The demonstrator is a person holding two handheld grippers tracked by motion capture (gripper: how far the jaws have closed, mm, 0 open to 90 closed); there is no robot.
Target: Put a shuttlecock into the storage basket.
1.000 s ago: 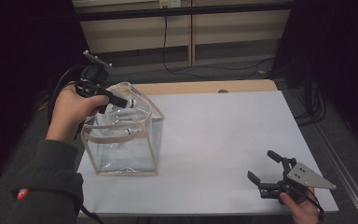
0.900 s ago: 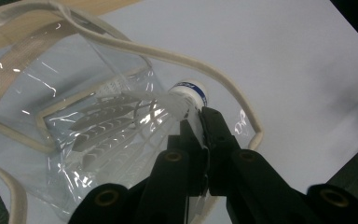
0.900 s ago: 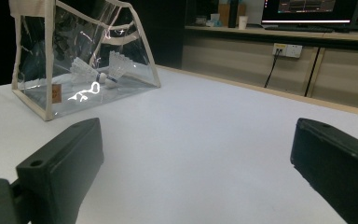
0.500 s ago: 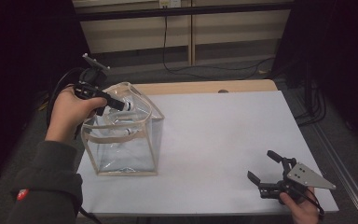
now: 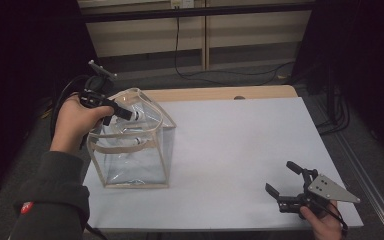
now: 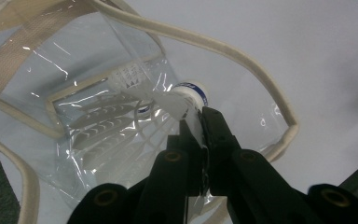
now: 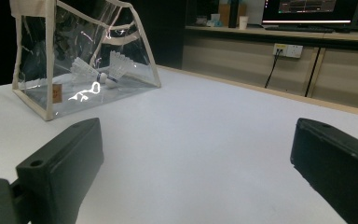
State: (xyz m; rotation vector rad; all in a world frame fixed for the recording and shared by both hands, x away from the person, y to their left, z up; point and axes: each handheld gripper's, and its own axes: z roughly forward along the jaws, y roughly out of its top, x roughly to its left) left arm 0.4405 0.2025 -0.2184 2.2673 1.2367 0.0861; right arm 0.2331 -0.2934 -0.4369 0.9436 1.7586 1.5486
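Observation:
A clear plastic bag with beige trim stands on the left of the white table. Two white shuttlecocks lie on its floor, and through the plastic one cork sits just past the left jaws. My left gripper reaches over the bag's mouth from the left. It is shut, pinching the bag's clear upper wall. My right gripper rests low near the table's front right corner, open and wide, holding nothing and pointing toward the bag.
A wooden strip runs along the table's far edge, with cabinets and a hanging cable behind it. Dark floor surrounds the table. A metal rail runs along the right side.
The left gripper has dipped slightly at the bag's mouth, still pinching the plastic. The right gripper has kept still.

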